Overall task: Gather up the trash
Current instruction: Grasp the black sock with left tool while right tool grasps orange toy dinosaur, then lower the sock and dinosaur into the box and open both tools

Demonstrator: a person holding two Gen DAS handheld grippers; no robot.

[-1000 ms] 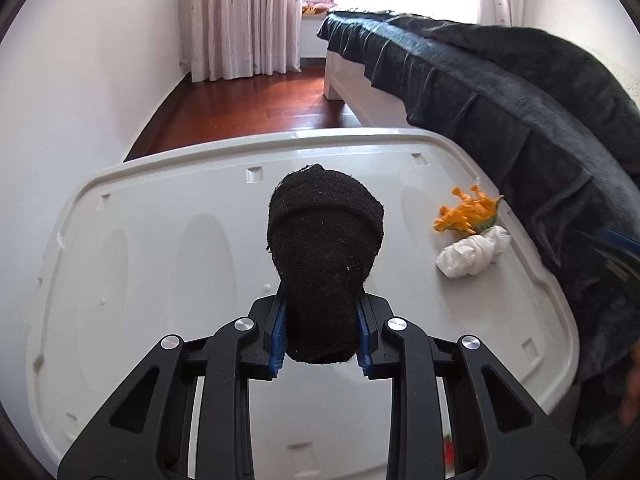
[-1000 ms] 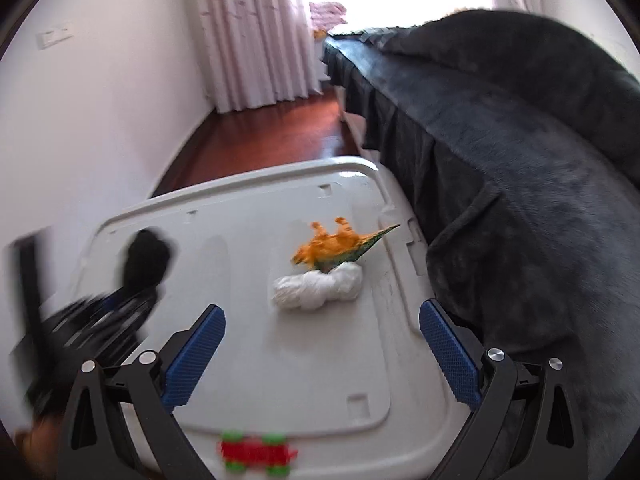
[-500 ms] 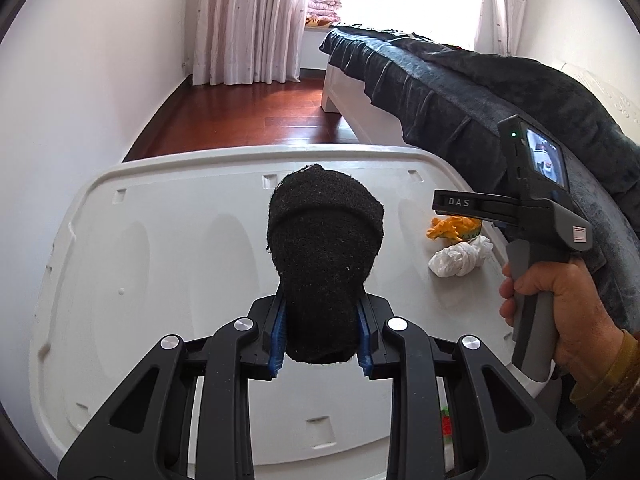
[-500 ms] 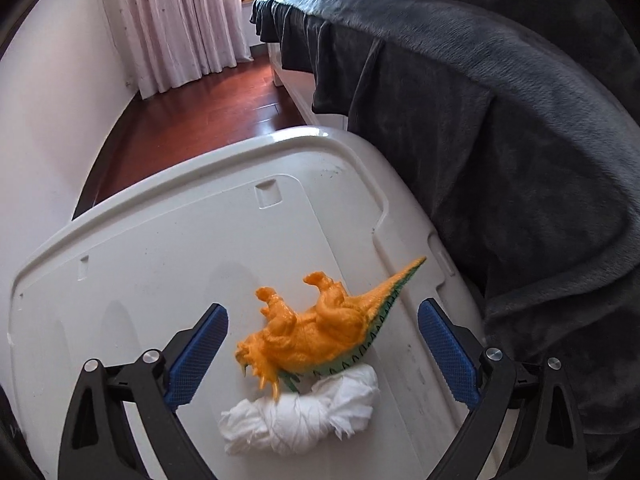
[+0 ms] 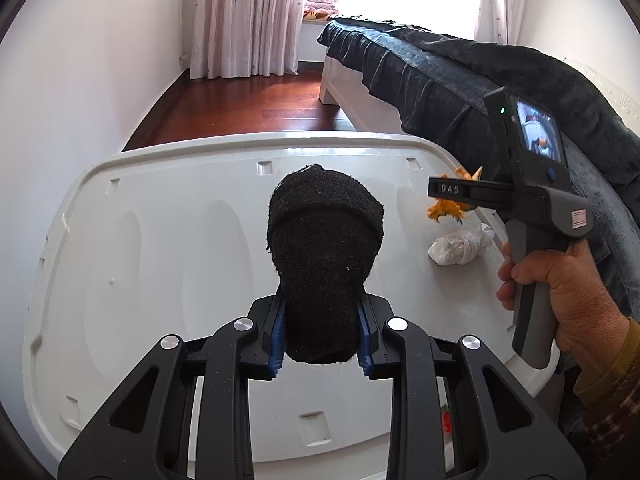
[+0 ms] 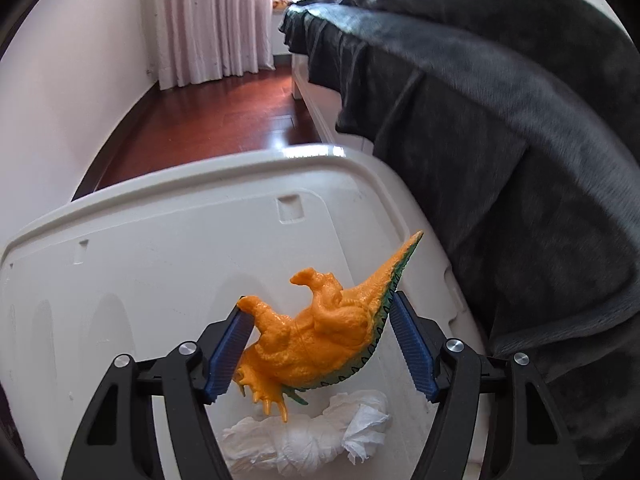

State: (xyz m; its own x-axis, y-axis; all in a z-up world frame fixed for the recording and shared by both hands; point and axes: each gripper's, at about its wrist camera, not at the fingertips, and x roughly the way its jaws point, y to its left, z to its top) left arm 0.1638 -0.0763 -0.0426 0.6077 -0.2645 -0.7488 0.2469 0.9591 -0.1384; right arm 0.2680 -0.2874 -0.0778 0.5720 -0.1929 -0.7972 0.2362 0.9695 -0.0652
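– Tissue wad [image 6: 308, 436], where is it sitting?
– It is lying on the white lid [image 5: 160, 240], near the lid's edge that is running along the dark blanket [image 6: 500, 120], and nothing is gripping it.
– What is lying next to it?
– An orange toy dinosaur [image 6: 320, 344] is lying on its side just beyond it, further in on the lid and touching it or nearly so.
– What are the right tongs [image 6: 318, 306] doing?
– Their jaws have just been closing with the dinosaur between them; one pad is touching a leg and the other is sitting right at the green back, though I cannot tell whether they are squeezing yet. A hand [image 5: 560, 300] is holding their handle over that same edge of the lid.
– And the left tongs [image 5: 320, 320]?
– They are clamping a rolled black sock [image 5: 324, 248], holding it above the middle of the lid
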